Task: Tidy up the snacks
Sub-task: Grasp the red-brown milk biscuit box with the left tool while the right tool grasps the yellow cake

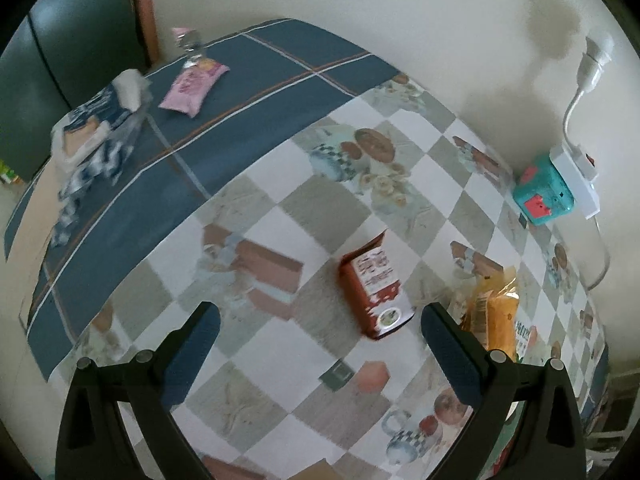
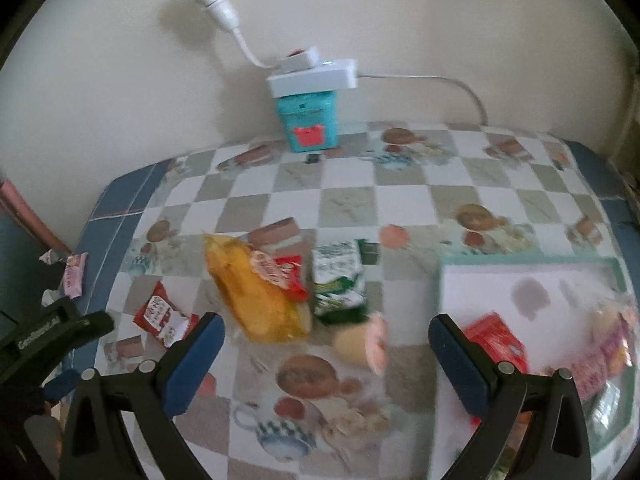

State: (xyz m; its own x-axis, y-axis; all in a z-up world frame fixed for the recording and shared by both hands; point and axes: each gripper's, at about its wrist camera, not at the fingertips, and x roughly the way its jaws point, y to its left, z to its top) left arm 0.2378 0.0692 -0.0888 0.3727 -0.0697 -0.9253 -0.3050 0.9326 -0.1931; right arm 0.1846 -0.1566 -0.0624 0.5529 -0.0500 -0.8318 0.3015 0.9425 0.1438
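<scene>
Left wrist view: I am hovering my left gripper (image 1: 320, 320) wide open and empty over the red packet (image 1: 374, 288).

I am seeing the packet lying flat on the table (image 1: 280, 216), apart from the yellow bag (image 1: 496, 316). It is looking light, soft and crinkly, probably slippery, so I am judging a pinch across its narrow sides best. My right gripper (image 2: 326, 334) is also gaping empty, near the tray (image 2: 520, 264).

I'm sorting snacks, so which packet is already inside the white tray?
The red packet lying in the white tray, near its left edge. The yellow bag and green packet lie on the checkered tablecloth.
</scene>
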